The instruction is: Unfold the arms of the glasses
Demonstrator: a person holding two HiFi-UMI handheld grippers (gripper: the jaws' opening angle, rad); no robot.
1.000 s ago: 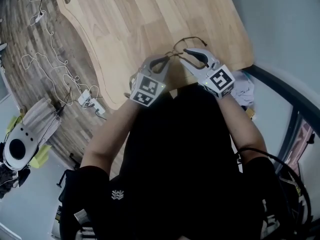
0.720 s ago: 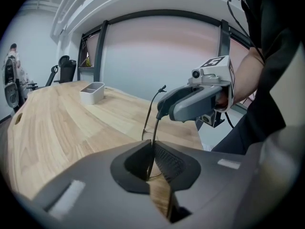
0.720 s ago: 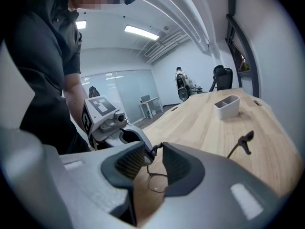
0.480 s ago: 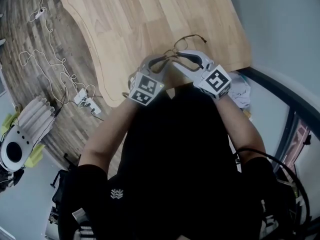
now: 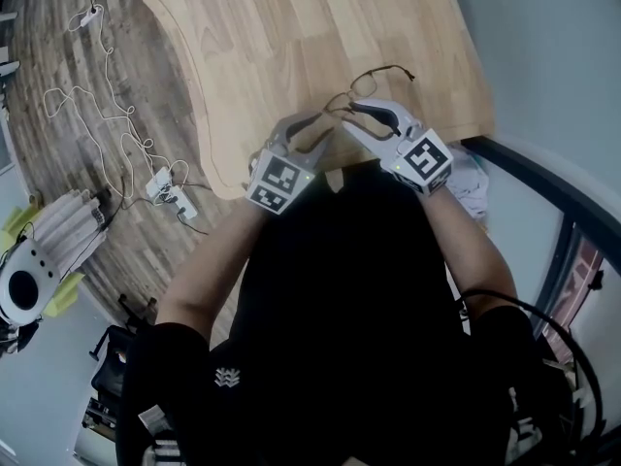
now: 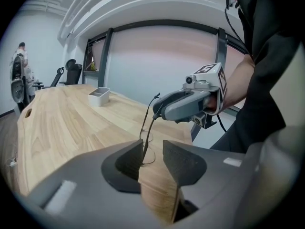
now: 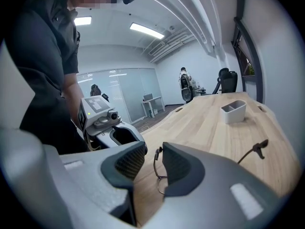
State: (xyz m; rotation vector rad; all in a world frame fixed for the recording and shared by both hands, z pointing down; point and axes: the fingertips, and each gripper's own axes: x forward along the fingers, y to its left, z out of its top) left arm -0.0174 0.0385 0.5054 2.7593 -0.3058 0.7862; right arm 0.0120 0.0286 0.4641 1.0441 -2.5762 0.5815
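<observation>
Near the front edge of the desk [image 5: 291,37], I am watching the glasses [image 5: 365,85] sitting between my two tools, and this is looking like the shaky part. The left hand-held gripper [image 6: 152,147] has just been opening. Its jaws are standing apart, with the thin frame running through the gap close to one pad and neither pad squeezing it. The right hand-held gripper [image 7: 154,150] is also showing a narrow gap. There the frame is leaning against the inner face of one jaw, while bare desk is showing on the other side of the wire. One arm [image 7: 259,147] is poking out sideways past that jaw.

So I am judging that nothing is clamping the glasses firmly. If I am lifting or tilting either tool from here, the frame could be sliding off that pad and dropping onto the desk, or over the edge towards my lap. Closing the left jaws again while the wire is sitting off-centre could be twisting the frame or straining a hinge instead of swinging the second arm out. I cannot tell whether that second arm is open.
</observation>
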